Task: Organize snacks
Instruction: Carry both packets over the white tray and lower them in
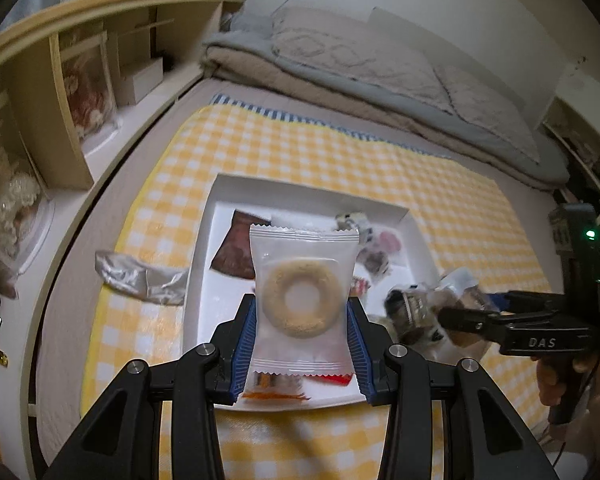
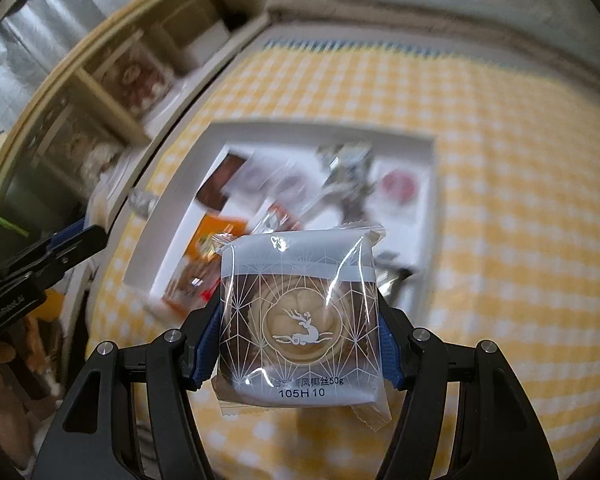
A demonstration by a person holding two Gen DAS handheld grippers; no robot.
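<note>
2 grippers loaded, both over the white tray [image 1: 204, 240].
Left gripper [image 1: 302, 312] is clamped on the ring-cookie packet [image 1: 302, 300]; right gripper [image 2: 298, 344] is clamped wider on the deer-print pastry packet [image 2: 300, 320]. Tray holds other snacks, sits on yellow checked blanket [image 1: 440, 184].

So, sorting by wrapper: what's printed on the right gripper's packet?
A white deer on a starburst-lined packet, right wrist view.
</note>
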